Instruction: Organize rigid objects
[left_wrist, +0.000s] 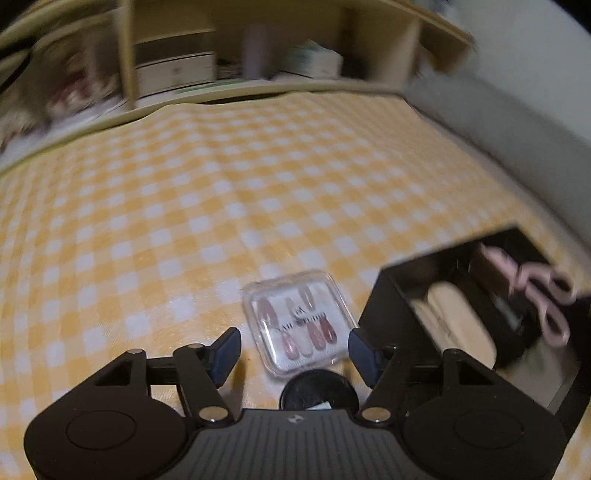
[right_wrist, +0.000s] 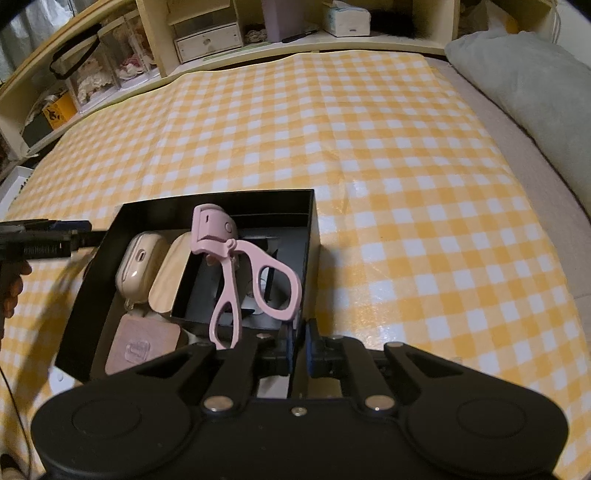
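Nearest in the left wrist view, the left gripper (left_wrist: 293, 349) hangs with its jaws apart and nothing between the pads; a round black lid or compact (left_wrist: 318, 388) lies just under it, partly hidden by the gripper body, and just beyond that a clear flat case of false nails (left_wrist: 299, 321) rests on the yellow checked cloth (left_wrist: 221, 192), framed by the open fingers but not touched by them. To my eye the step in hand is collecting the loose items into the black box (left_wrist: 384, 306), which sits just to the right of the nail case. The next move probably calls for lowering the open jaws squarely over the case's two side edges and closing gently, since the smooth, slippery-looking plastic could skid on the cloth. In the right wrist view, the right gripper (right_wrist: 299, 345) is clamped together on the near right wall of the box (right_wrist: 218, 195), apparently steadying it. Inside, from near to far, lie a pinkish square compact (right_wrist: 147, 345), a beige earbud case (right_wrist: 138, 266) beside a pale oval item (right_wrist: 173, 273), and a smaller black inner tray (right_wrist: 192, 291), across which a pink eyelash curler (right_wrist: 240, 266) leans. Farther off, shelves (right_wrist: 207, 37) run along the back.
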